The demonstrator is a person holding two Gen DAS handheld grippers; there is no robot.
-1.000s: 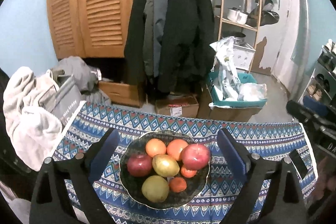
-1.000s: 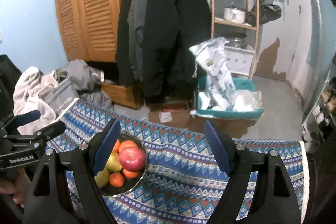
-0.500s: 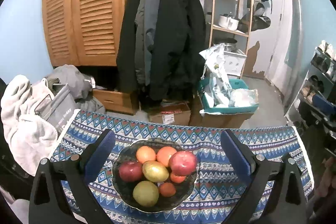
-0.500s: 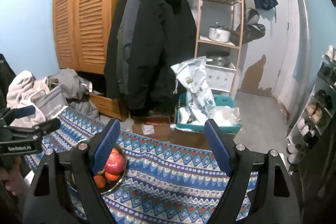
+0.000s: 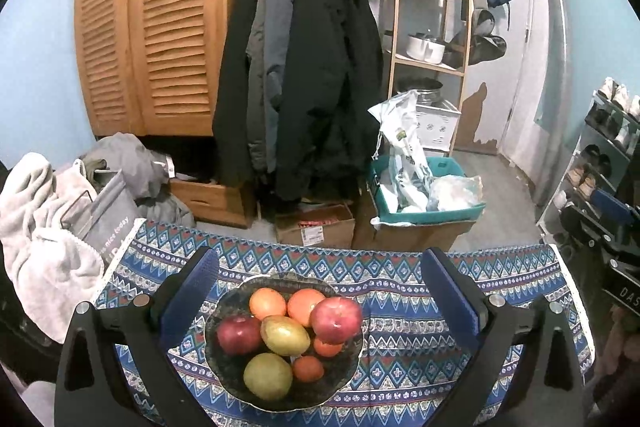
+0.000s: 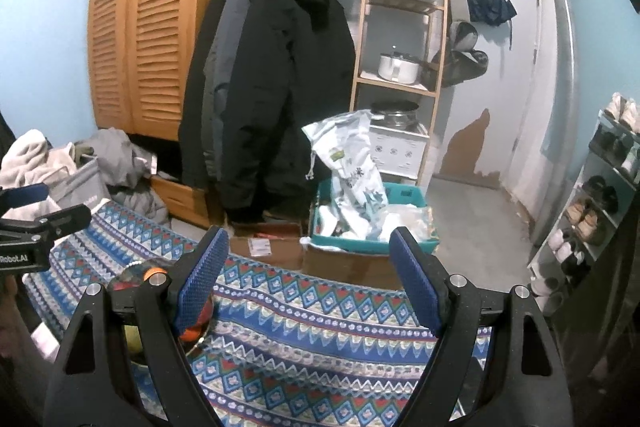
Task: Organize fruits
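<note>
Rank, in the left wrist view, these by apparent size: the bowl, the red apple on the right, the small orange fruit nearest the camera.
1. bowl, clearly largest; it holds all the fruit.
2. red apple on the right.
3. small orange fruit nearest the camera, smallest, although it lies closer to the camera than the apple.

Left gripper spread wide, hovering over the fruit bowl on the patterned cloth, apples and oranges piled inside
</note>
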